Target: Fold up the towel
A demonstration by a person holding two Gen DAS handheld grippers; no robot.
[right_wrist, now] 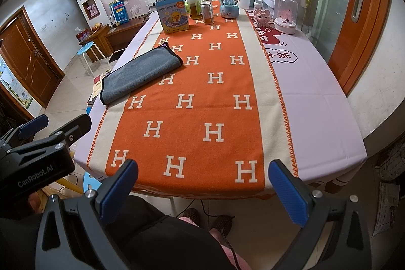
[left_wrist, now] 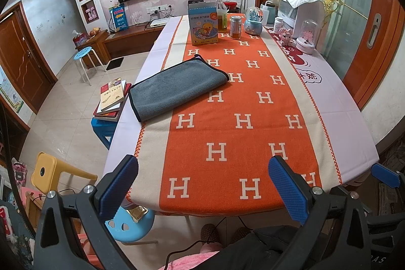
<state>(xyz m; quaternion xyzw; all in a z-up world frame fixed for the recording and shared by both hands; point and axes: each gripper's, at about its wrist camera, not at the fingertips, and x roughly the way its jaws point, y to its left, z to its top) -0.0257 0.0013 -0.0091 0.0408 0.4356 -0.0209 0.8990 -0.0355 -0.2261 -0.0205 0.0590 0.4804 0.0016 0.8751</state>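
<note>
**Folded towel at the left edge of the table; both grippers released at the near edge**

Reading from left to right, we first meet a stack of books (left_wrist: 112,99) on a blue stool beside the left edge of the table (left_wrist: 336,98). Just to its right lies the grey towel (left_wrist: 174,87), already folded into a flat oblong with a dark bound hem. It rests near the left edge, about midway along the table's length, half on the beige border and half on the orange band of the H-patterned runner (left_wrist: 243,118). Its long axis runs obliquely, from the left edge towards the far right.

The left gripper (left_wrist: 202,186) hangs at the near edge of the table, its blue-padded fingers spread wide with nothing between them. The right gripper (right_wrist: 202,189) stands likewise at the near edge, released and empty, just beside the other. In its view we also see the left gripper's body at the lower left. Both are well apart from the towel.

Along the far edge we find, in order, a duck-printed box (left_wrist: 203,25), a bottle of amber liquid (left_wrist: 222,15), a metal can (left_wrist: 236,27) and a snow globe (left_wrist: 254,20). At the far right corner stand a pink knitted toy (left_wrist: 286,36), a domed ornament (left_wrist: 307,36) and a white appliance (left_wrist: 301,9) draped with a cloth.
</note>
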